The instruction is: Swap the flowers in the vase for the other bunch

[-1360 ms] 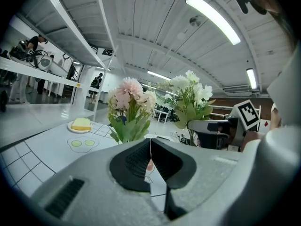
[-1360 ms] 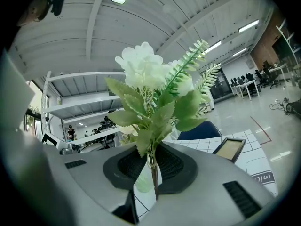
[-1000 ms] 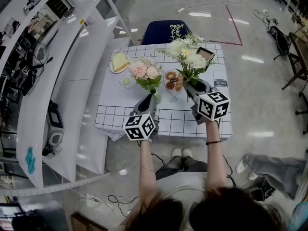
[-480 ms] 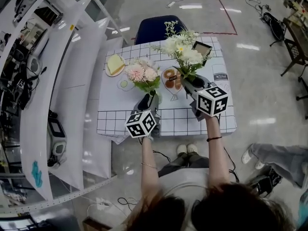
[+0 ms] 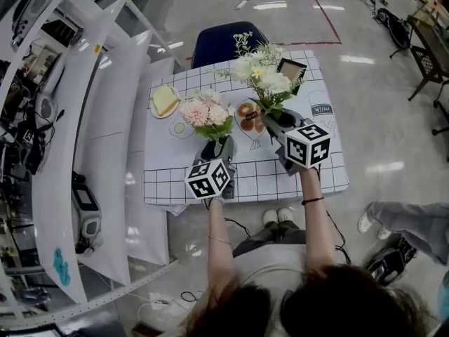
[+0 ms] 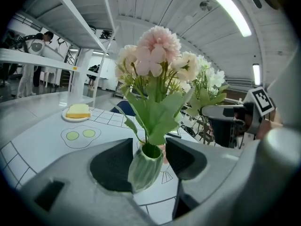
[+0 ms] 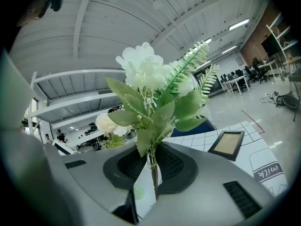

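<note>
A ribbed green vase [image 6: 145,169] with pink flowers [image 6: 153,55] stands on the grid tablecloth [image 5: 266,177] near its front edge. My left gripper [image 6: 148,149] is open around the vase; its jaws have just been opening, and the vase stays between the pads. In the head view the left gripper [image 5: 216,152] sits just behind the pink flowers [image 5: 203,111]. My right gripper [image 7: 151,161] is shut on the thin stems of the white bunch [image 7: 150,79], held upright above the table's right half. In the head view the white bunch [image 5: 263,76] rises from the right gripper [image 5: 279,123].
A plate with a yellow slice [image 5: 164,101] lies at the table's back left. A dark picture frame [image 5: 292,67] lies at the back right. A blue chair [image 5: 226,44] stands behind the table. White shelving [image 5: 77,118] runs along the left.
The left gripper has sunk a little toward the tablecloth with the vase of pink flowers. The right gripper still holds the white bunch in about the same place.
</note>
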A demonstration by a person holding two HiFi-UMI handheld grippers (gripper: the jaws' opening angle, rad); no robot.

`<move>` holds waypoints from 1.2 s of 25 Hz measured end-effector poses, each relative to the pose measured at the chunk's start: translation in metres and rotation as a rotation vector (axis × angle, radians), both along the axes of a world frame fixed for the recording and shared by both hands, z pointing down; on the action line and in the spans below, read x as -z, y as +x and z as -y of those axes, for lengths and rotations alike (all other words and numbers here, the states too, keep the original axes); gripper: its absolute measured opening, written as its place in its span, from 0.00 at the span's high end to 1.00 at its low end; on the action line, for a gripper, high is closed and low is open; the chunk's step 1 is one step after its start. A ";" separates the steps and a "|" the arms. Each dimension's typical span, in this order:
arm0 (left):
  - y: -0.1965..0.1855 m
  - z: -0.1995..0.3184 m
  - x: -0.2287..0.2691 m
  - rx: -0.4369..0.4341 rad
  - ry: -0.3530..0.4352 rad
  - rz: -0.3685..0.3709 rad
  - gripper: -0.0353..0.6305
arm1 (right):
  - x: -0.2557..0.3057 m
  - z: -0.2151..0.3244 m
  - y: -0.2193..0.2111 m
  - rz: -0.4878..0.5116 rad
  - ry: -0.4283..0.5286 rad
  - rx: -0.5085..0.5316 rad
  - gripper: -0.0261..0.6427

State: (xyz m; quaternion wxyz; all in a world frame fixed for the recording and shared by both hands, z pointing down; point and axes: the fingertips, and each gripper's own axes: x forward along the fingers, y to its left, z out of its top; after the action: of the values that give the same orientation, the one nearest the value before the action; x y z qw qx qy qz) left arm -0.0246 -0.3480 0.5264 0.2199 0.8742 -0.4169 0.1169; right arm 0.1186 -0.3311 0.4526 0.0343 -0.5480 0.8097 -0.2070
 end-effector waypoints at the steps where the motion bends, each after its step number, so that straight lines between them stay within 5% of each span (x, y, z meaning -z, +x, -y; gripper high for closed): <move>1: 0.001 0.001 0.000 -0.003 0.001 0.000 0.63 | -0.001 0.001 0.000 0.001 -0.001 0.000 0.87; 18: 0.010 0.013 0.005 -0.020 0.053 0.031 0.64 | -0.001 -0.001 0.008 -0.004 -0.005 -0.021 0.87; 30: 0.009 0.017 0.008 -0.010 0.077 0.075 0.75 | -0.001 -0.002 0.011 -0.006 -0.003 -0.023 0.87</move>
State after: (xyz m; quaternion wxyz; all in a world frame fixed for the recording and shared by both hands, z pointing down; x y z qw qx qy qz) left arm -0.0153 -0.3650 0.5188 0.1699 0.8789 -0.4248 0.1347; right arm 0.1296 -0.3293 0.4535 0.0332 -0.5581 0.8031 -0.2061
